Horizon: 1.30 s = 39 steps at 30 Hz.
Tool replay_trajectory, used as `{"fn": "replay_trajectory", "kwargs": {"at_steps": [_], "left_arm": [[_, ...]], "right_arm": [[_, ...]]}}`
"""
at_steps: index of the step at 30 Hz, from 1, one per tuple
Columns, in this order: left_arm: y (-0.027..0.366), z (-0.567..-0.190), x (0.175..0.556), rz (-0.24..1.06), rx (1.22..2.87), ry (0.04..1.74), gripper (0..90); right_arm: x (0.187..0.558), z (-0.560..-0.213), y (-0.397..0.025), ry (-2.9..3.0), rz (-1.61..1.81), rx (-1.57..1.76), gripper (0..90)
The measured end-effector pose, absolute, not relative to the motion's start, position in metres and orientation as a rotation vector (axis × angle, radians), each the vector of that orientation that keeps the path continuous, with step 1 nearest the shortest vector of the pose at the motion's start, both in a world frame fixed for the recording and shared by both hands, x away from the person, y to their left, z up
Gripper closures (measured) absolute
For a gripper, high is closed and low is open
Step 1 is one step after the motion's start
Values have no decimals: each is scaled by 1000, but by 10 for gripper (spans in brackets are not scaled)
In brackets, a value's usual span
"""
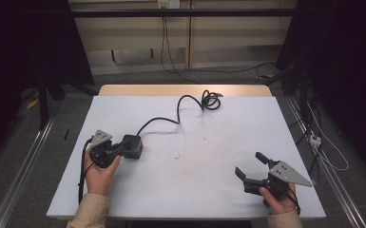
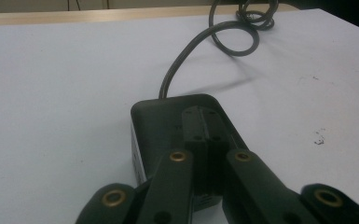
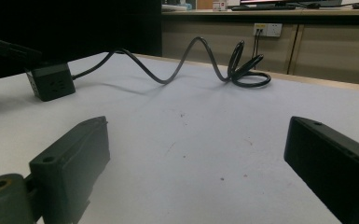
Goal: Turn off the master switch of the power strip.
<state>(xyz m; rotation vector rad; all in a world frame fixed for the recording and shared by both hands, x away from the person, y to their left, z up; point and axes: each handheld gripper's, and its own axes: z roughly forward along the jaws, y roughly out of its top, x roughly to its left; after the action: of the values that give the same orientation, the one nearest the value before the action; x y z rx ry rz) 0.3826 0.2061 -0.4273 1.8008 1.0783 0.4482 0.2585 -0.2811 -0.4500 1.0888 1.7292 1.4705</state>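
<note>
As I read the high view from the near table edge outward, I log these items:

Right gripper (image 1: 251,167): held over the near right part of the table (image 1: 218,142); jaws spread wide apart with nothing between them (the right gripper view shows bare table top in the gap).

Left gripper (image 1: 120,148): held at the near left; jaws closed flat against each other, their tips resting on top of the power cube (image 2: 177,121). I see no part of the cube between them.

Power cube: black, sitting on the table at left, just ahead of the left hand (image 1: 100,173); one side face shows socket slots in the right gripper view.

Cord (image 1: 171,118): runs from the cube's far side toward the far edge, rising in a hump.

Cord coil (image 1: 210,100): loose loops near the far table edge, well apart from both grippers.
</note>
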Motion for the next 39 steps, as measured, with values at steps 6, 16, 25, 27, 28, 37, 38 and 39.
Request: {"fn": "replay_trajectory", "kwargs": {"at_steps": [6,16,25,27,28,37,38,39], "left_arm": [[207,-425,382,444,1789,1075,900],[207,-424,381,448,1792,1078,900],[210,-421,379,437,1759,1083,900],[211,-418,378,435,1751,1082,894],[211,-418,377,427,1742,1083,884],[213,-411,374,382,1723,1073,757],[213,-411,373,380,1714,1069,743],[213,-410,373,381,1718,1068,727]], "right_arm": [[259,-450,-281,1728,1472,1089,61],[259,-450,-280,1731,1471,1086,61],[259,-450,-280,1728,1475,1089,61],[259,-450,-280,1732,1473,1083,61],[259,-450,-279,1733,1473,1081,61],[260,-450,-279,1735,1477,1078,61],[260,-450,-279,1736,1476,1077,61],[260,-450,-279,1736,1477,1077,61]]}}
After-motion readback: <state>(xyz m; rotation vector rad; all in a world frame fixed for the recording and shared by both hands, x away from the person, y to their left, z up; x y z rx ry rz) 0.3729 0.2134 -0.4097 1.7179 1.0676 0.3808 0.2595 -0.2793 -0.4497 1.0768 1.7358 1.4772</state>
